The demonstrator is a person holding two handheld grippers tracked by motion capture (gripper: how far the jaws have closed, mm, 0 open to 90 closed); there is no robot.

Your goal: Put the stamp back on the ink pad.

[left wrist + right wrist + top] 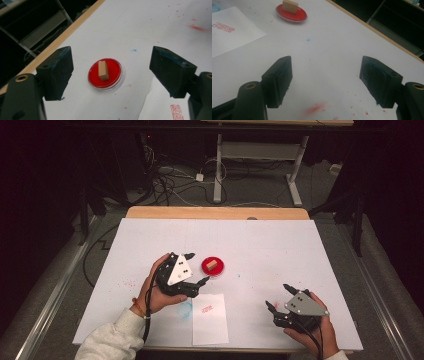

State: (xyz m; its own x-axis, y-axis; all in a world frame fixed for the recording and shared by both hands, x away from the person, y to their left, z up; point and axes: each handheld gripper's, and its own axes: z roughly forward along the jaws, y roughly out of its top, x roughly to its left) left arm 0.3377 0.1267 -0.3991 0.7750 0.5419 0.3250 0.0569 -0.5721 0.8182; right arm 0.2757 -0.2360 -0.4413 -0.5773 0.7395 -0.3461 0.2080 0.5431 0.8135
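Left gripper [111, 72] jaws sit closest to its own camera, spread wide, nothing between the pads. Straight ahead between them in that view: red ink pad [105, 74], a round shallow dish with a clear rim, sitting flat on the white table cover [140, 27].

Contents of the dish: one wooden stamp block [103, 70], tan, rectangular, standing on end on the red surface, roughly centred. Block looks plain, no markings readable on the visible faces. Not touched by either gripper.

High view: left gripper [196, 268] is just beside the ink pad [213, 266], on its left, jaws straddling open toward it; stamp block [212, 265] shows as a small tan spot in the dish. Person's left hand [155, 292] wraps the gripper body, light sleeve at the wrist.

Sheet of paper [210, 319] lies near the front edge, just below the pad, with a red stamp print [206, 309] on it. Same print's corner shows in the left gripper view [178, 111].

Right gripper [278, 297] rests low near the front right of the table, well apart from the dish, held in the right hand [315, 327]. Jaws wide, empty [325, 80]. Its view has the ink pad [292, 14] and block [290, 6] far off at top left, paper [234, 32] at left.

Red and blue ink smudges scattered on the table cover.
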